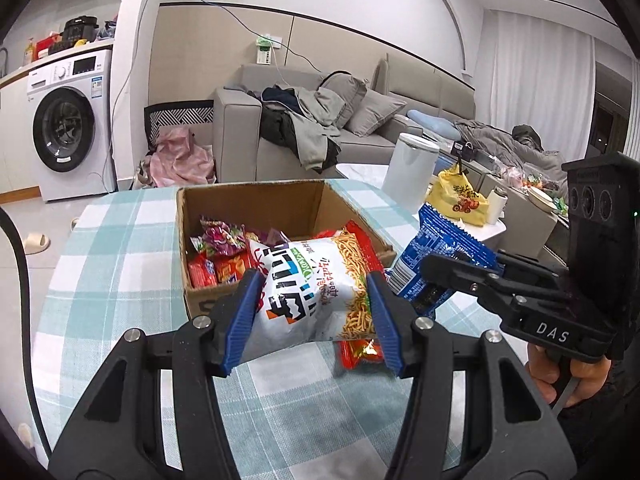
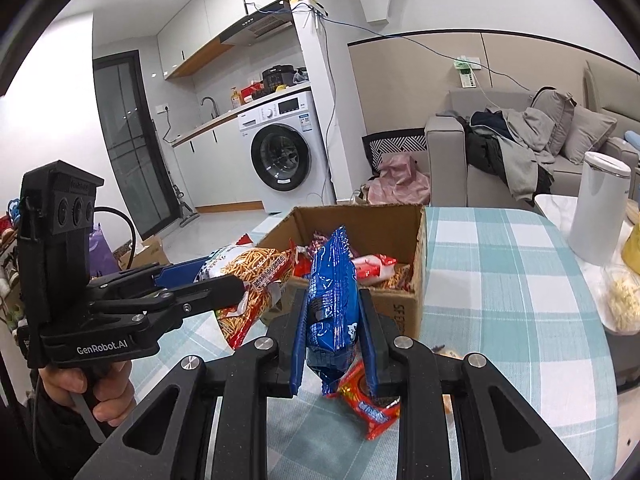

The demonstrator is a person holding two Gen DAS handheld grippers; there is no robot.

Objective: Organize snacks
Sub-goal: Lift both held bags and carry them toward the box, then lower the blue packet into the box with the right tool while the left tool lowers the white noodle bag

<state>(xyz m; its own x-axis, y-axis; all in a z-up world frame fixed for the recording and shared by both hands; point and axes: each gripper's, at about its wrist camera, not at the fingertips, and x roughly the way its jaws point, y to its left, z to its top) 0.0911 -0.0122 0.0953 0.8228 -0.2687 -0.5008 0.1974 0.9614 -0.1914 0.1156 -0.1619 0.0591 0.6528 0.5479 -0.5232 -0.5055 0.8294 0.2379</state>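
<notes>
hand-held gripper (image 1: 314, 316): 2 | cardboard box (image 1: 256, 200): 1 | washing machine (image 1: 68, 128): 1

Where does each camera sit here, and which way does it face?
Left wrist: on the left gripper, looking along its fingers at the noodle bag it clamps, toward the sofa; the right hand shows.
Right wrist: on the right gripper, clamping the blue bag, facing the washing machine; the left hand shows.
Shared: cardboard box, checked tablecloth, both bags.
</notes>
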